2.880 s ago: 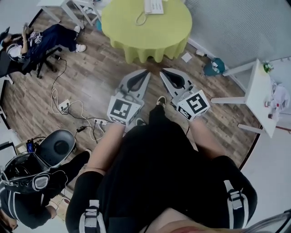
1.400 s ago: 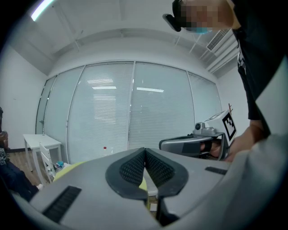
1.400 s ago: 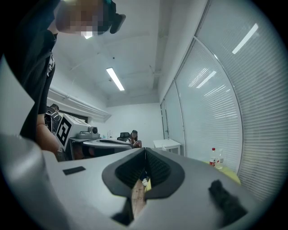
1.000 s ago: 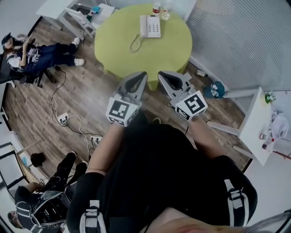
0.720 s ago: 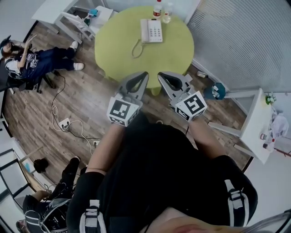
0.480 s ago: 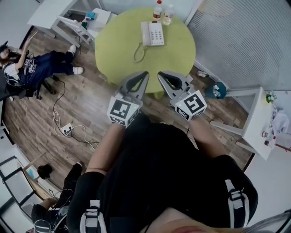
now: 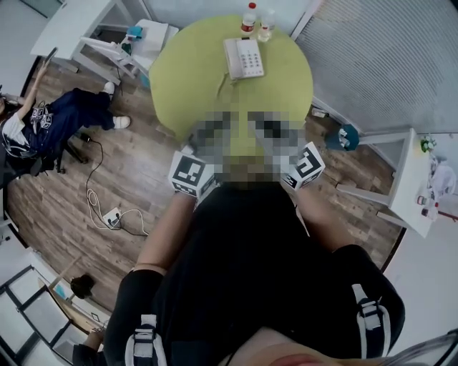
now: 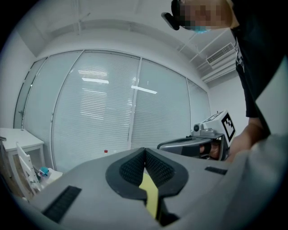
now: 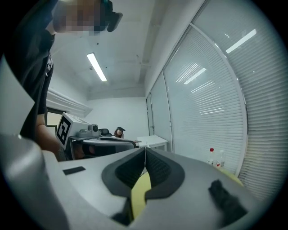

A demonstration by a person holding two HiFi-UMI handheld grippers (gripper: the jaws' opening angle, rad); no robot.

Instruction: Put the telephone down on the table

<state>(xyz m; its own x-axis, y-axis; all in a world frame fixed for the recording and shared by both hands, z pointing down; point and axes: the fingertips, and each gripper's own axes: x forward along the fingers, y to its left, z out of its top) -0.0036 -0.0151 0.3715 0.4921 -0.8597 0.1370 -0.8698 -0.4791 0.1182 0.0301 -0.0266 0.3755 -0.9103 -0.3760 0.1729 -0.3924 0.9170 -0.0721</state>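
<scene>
Telephone (image 7: 243, 58): white desk set, upper centre of head view, lying on the table near a red-capped bottle (image 7: 248, 18).
Table (image 7: 193, 78): round, yellow-green cloth.
Left gripper (image 8: 145, 151): jaws pressed together, empty.
Right gripper (image 9: 145, 151): jaws pressed together, empty.

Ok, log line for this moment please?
left gripper: shut, empty | right gripper: shut, empty | telephone: on table, untouched by either gripper

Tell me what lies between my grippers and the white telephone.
Head view: only bare round green tablecloth, plus the cord of the white desk telephone.
</scene>
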